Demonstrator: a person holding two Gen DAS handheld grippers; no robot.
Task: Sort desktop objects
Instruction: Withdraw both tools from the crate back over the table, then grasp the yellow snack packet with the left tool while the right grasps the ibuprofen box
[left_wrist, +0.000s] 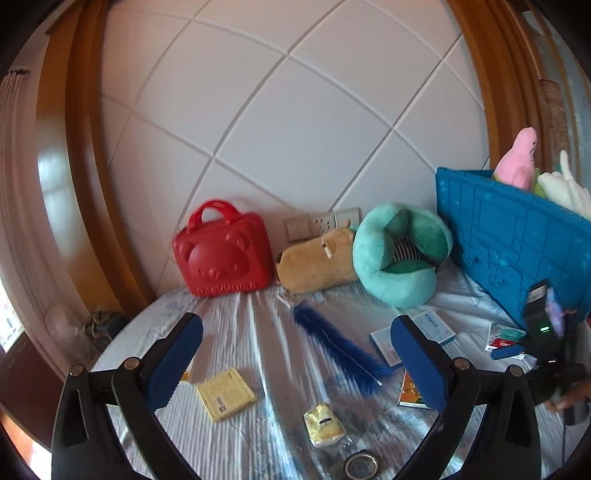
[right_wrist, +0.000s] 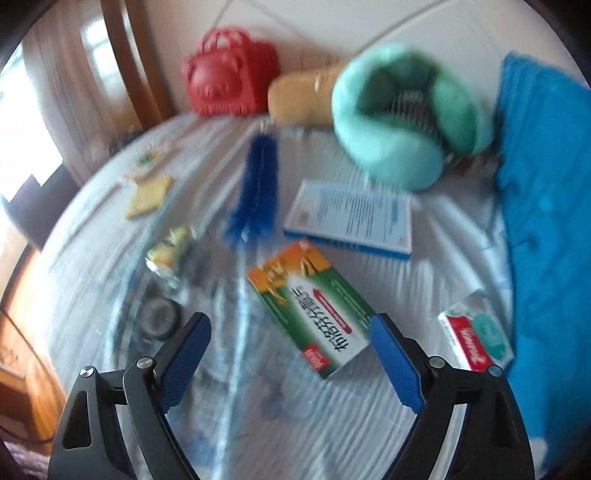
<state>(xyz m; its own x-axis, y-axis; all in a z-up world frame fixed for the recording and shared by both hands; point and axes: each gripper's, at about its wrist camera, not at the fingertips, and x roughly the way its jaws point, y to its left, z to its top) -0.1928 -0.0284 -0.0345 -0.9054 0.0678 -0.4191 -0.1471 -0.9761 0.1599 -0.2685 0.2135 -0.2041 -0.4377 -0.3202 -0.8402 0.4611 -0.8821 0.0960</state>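
Observation:
My left gripper (left_wrist: 295, 319) is open and empty, above a wrinkled pale striped cloth (left_wrist: 240, 332). Below it lie a yellow flat box (left_wrist: 225, 395), a yellow sachet (left_wrist: 323, 424) and a blue fluffy brush (left_wrist: 332, 343). My right gripper (right_wrist: 290, 318) is open too, pointing steeply down. A green and orange medicine box (right_wrist: 310, 310) lies just beyond and between its fingertips, untouched by the pads. A white and blue box (right_wrist: 351, 221) sits behind that one. A red, white and teal pack (right_wrist: 476, 339) lies to the right.
A blue crate (left_wrist: 517, 251) holding a pink plush (left_wrist: 517, 162) stands at the right. Against the wall are a red bear case (left_wrist: 221, 254), a tan plush (left_wrist: 317, 266) and a teal cushion (left_wrist: 399, 254). A tape roll (left_wrist: 362, 465) lies near the front.

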